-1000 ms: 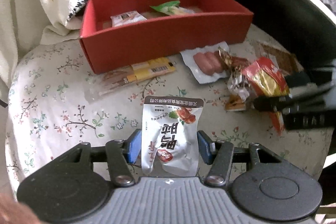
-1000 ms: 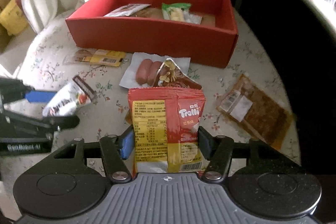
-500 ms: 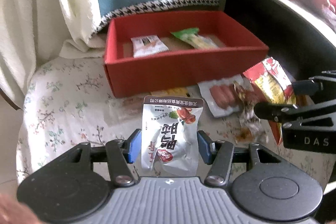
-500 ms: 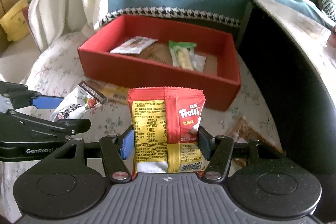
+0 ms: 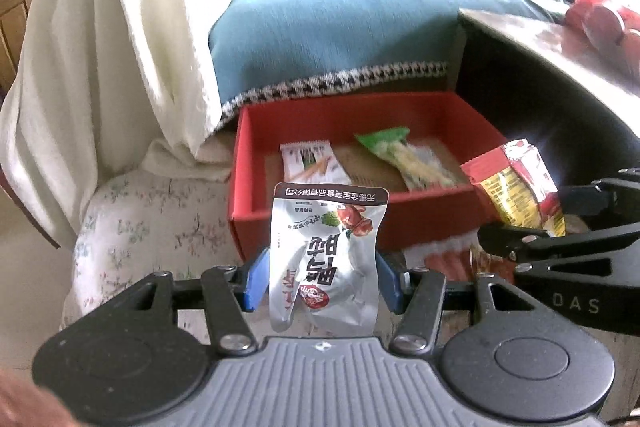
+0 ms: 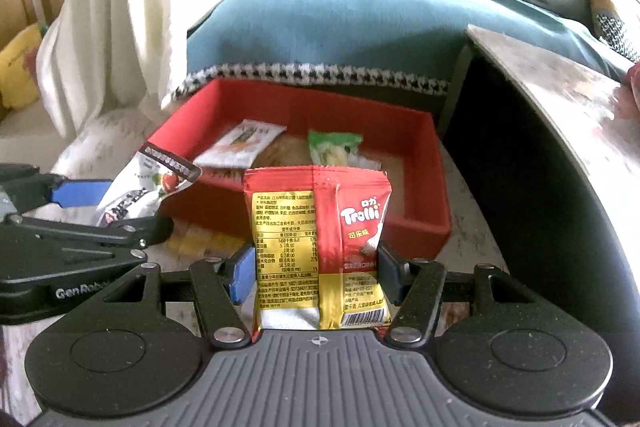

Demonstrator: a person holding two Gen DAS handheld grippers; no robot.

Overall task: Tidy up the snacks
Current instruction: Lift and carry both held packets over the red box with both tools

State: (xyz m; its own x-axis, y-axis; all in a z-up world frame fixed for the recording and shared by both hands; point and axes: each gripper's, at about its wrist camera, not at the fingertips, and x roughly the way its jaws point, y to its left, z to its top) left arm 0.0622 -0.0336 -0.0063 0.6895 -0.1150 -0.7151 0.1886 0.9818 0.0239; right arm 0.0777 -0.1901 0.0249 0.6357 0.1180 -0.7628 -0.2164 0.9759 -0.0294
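My left gripper (image 5: 322, 281) is shut on a silver snack pouch (image 5: 326, 255) with dark lettering, held upright in front of the red box (image 5: 400, 223). My right gripper (image 6: 316, 277) is shut on a red and yellow Trolli packet (image 6: 320, 247), also lifted off the table just before the red box (image 6: 424, 227). Inside the box lie a white packet (image 5: 310, 163) and a green packet (image 5: 404, 157). In the right wrist view the left gripper (image 6: 120, 205) with the silver pouch (image 6: 148, 187) shows at the left; in the left wrist view the Trolli packet (image 5: 516, 187) shows at the right.
The box sits on a round table with a floral cloth (image 5: 132, 239). Sausage and yellow packets (image 6: 204, 241) lie on the cloth before the box. A dark curved table (image 6: 560, 167) stands close on the right. Behind are a sofa with a teal blanket (image 5: 320, 31) and a white cloth (image 5: 112, 47).
Both grippers have risen off the table with their packets and tipped up towards the box. The inside of the box and the sofa behind it now show more.
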